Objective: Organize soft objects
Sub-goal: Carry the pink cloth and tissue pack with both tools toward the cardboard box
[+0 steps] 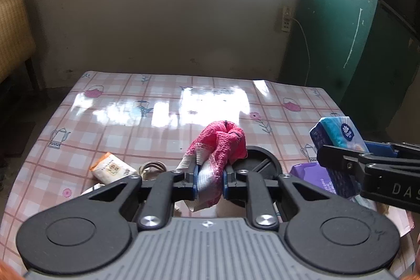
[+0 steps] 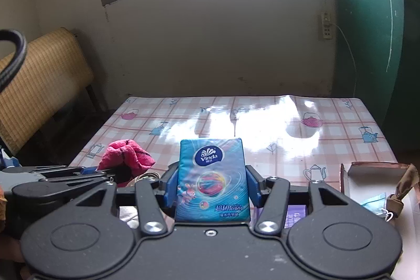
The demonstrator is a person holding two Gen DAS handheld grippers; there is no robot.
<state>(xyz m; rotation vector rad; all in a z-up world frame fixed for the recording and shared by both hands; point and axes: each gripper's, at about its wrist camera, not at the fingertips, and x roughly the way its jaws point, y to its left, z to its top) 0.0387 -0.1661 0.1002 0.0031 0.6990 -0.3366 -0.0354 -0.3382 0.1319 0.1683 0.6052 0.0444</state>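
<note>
The left hand-held gripper (image 1: 210, 181) is pinched nearly shut on a pink cloth (image 1: 223, 143), a knitted, loosely woven thing with a pale striped end; its crumpled bulk rises in a soft knot above the blue pads (image 1: 195, 180) while the pale end hangs below them, clear of the bench (image 1: 131, 106). The right hand-held gripper (image 2: 211, 185) stands about half open, its blue pads (image 2: 172, 188) pressing both long sides of a tissue pack (image 2: 211, 177), a flat rectangle in glossy blue plastic film printed with a white-and-blue logo and swirls; the pack stands upright between the fingers, above the bench. The bench wears a shiny vinyl cover in pink and white checks with small teapots and kettles, and window glare lies across it. On it, below the left gripper, rest a small orange-and-white packet (image 1: 111, 169), a coil of cable (image 1: 152, 167) just beside it, a black round disc (image 1: 258, 162) and a purple pack (image 1: 315, 175). To the right, in the right wrist view, sits an open cardboard box (image 2: 367, 175) with a torn brown flap.
</note>
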